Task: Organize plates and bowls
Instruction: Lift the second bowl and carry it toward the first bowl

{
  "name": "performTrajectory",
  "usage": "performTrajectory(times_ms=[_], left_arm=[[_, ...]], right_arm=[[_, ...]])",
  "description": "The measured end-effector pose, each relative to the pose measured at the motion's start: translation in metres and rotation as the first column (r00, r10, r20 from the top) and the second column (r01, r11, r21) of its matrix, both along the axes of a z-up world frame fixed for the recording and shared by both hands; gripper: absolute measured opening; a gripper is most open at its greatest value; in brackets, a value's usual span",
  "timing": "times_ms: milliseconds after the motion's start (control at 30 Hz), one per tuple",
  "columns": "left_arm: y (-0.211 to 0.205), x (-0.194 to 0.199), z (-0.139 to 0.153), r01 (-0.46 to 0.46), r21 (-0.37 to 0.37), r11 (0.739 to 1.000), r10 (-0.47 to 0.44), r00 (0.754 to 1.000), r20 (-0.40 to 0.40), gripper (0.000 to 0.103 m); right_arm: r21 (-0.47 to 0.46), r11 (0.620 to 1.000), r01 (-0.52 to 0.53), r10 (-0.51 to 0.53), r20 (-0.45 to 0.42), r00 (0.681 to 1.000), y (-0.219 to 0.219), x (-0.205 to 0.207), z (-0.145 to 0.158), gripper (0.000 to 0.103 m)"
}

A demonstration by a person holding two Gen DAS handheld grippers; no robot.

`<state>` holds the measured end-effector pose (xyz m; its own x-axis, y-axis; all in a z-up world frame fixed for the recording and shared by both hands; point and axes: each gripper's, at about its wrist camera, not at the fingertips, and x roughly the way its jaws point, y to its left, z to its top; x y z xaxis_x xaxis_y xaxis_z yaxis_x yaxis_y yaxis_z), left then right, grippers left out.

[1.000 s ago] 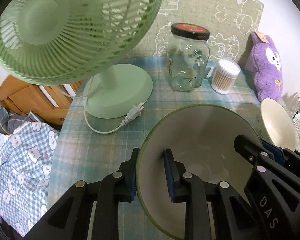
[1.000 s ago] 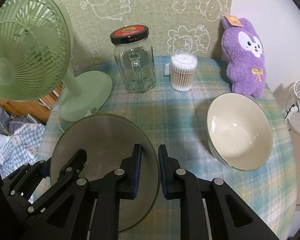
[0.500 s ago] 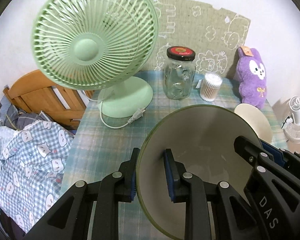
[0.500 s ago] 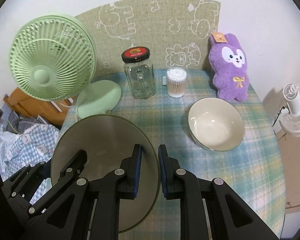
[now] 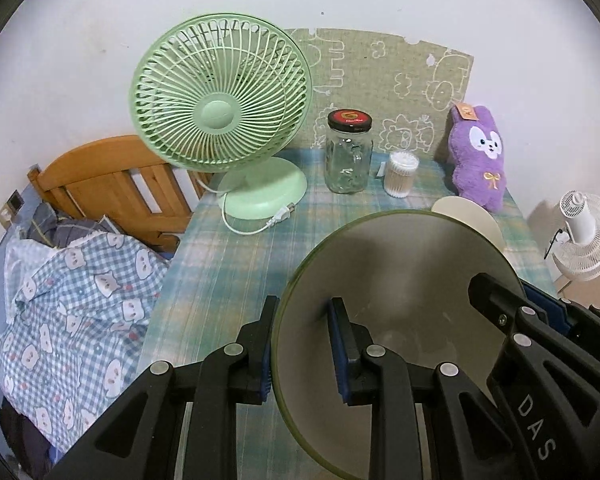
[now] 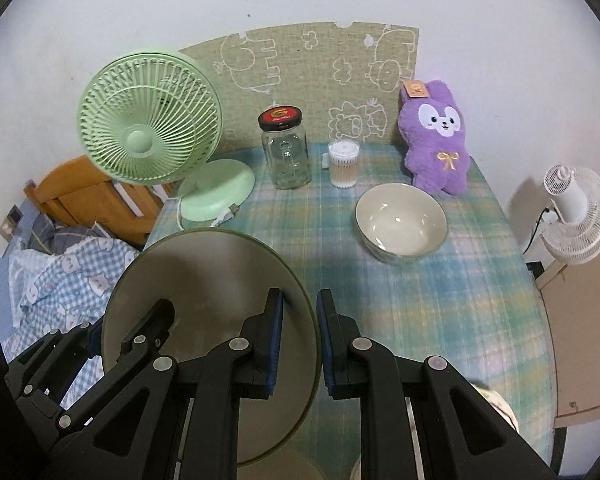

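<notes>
Both grippers hold one green-rimmed bowl (image 5: 400,292), lifted well above the table. My left gripper (image 5: 304,352) is shut on its left rim; my right gripper (image 6: 299,344) is shut on its right rim, and the bowl shows in the right wrist view (image 6: 208,280) too. The right gripper's black body (image 5: 532,344) shows at the right of the left wrist view. A second cream bowl (image 6: 401,222) stands upright on the plaid tablecloth in front of the purple plush; the held bowl partly hides it in the left wrist view (image 5: 472,216).
On the table (image 6: 440,304) stand a green desk fan (image 6: 148,140) with its loose cord, a glass jar (image 6: 286,152) with a red lid, a cotton swab tub (image 6: 343,162) and a purple plush rabbit (image 6: 438,136). A wooden bed (image 5: 100,184) lies left, a white fan (image 6: 576,208) right.
Both grippers have risen and pulled back with the green-rimmed bowl. The table objects now look smaller and farther away. The cream bowl has not moved.
</notes>
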<state>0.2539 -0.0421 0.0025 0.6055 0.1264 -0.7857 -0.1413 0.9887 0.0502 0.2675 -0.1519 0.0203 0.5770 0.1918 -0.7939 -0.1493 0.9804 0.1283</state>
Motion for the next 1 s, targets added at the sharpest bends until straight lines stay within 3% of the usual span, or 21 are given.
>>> performTrajectory(times_ms=[367, 1000], left_arm=[[-0.012, -0.060, -0.008, -0.006, 0.009, 1.000, 0.007, 1.000, -0.022, 0.022], [-0.023, -0.114, -0.069, -0.025, -0.022, 0.999, 0.022, 0.992, -0.127, 0.022]], right_arm=[[0.010, 1.000, -0.004, 0.004, -0.025, 1.000, -0.013, -0.063, -0.008, 0.020], [-0.024, 0.999, -0.033, 0.030, -0.131, 0.991, -0.024, -0.114, -0.072, 0.020]])
